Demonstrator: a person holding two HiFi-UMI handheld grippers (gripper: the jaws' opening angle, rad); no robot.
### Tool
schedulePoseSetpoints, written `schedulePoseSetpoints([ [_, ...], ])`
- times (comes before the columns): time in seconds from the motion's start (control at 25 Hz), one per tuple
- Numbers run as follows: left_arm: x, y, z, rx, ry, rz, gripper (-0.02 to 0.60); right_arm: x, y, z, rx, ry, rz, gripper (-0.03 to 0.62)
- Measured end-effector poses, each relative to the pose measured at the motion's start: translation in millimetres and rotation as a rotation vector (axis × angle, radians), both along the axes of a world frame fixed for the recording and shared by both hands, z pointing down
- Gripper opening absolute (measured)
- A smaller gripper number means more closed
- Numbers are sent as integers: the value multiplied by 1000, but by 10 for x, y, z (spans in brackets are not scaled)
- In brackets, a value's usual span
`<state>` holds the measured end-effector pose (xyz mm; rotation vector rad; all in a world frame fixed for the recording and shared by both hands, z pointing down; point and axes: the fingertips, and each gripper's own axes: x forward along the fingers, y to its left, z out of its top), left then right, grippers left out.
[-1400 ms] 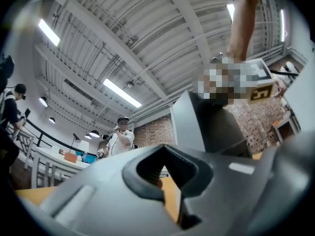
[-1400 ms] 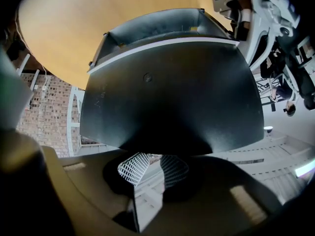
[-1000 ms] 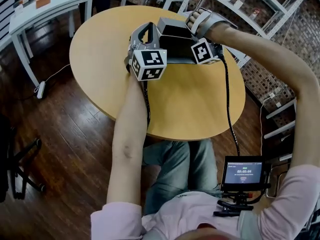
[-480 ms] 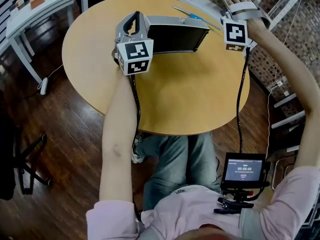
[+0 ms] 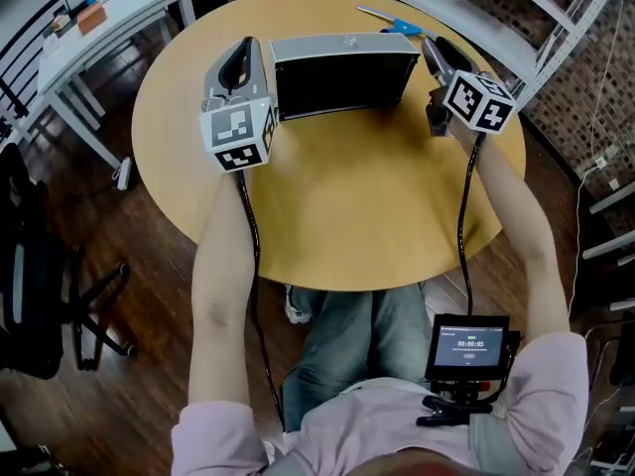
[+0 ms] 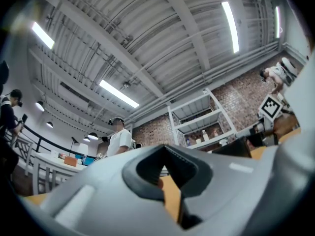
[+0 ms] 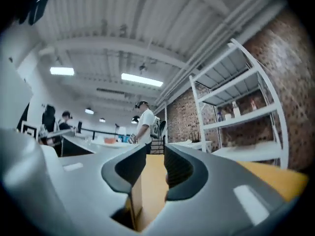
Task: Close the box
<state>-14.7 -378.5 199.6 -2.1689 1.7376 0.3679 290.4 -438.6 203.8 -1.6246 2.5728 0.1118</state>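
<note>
Where the round wooden table [image 5: 357,206] fills the middle of the head view, the left gripper [image 5: 245,50] is seen at upper left clenched on nothing. At upper right the right gripper [image 5: 435,50], whose jaws have just been closing, is seen slightly parted with nothing between them. Between them, at top centre, the grey box [image 5: 342,77] stands with its lid lying flat, so the closing step is judged all but done, and only a light press to seat the lid is called for next.
</note>
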Motion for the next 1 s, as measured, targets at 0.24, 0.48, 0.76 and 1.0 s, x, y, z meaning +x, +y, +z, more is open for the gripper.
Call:
schedulePoseSetpoints([
  [0.24,39,-108,47,-7,-4,-8,5,-43,-444,367,-22,-119,-18,48],
  [0.48,59,-119,98,-16,2,2,5,-144,-422,438,-6,-14,-57,43],
  [0.76,29,-106,133,-14,21,7,5,-152,-387,481,0,-20,-70,15],
  [1.0,-91,-68,104,-3,37,-12,5,-228,-393,437,-5,-28,-89,5],
])
